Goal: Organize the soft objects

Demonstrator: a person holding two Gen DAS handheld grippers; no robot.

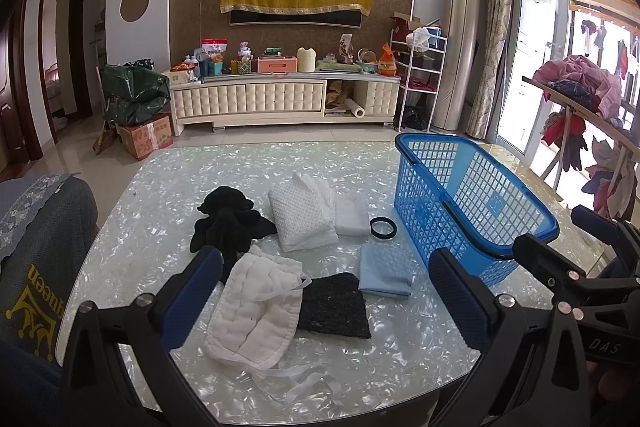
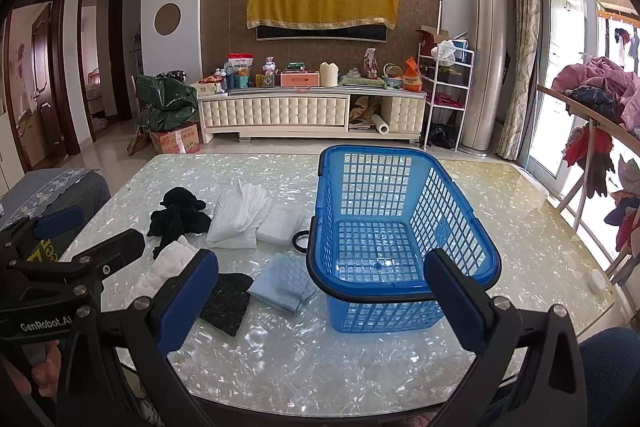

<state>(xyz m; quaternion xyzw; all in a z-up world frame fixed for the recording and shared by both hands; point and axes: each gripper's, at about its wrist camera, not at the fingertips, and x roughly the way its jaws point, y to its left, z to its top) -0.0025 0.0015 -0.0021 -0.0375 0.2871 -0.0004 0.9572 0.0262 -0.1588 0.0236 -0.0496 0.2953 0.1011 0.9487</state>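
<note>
I am holding both grippers above the near edge of the worktop (image 2: pixel 520 211), each with its fingers spread wide and gripping nothing. The left gripper (image 1: pixel 326 291) is hanging over the quilted white pad (image 1: pixel 256 307), and the right gripper (image 2: pixel 320 297) is facing the blue basket (image 2: pixel 400 227).

The pad's loose ribbons are trailing toward me, so I am expecting they could snag on a finger or drag the dark mat (image 1: pixel 336 303) touching it. The light blue cloth (image 1: pixel 386 275) is lying just beside the basket wall, and a careless reach there could shove the basket, which looks light enough to slide on this glossy surface. The black ring (image 1: pixel 383 227) is thin and flat, likely hard to pinch.

The basket is standing upright and, through its mesh floor, I am seeing nothing inside. The black cloth (image 1: pixel 228 223), white folded towel (image 1: pixel 302 215) and white sponge (image 1: pixel 352 215) are all lying outside it, to its left.
</note>
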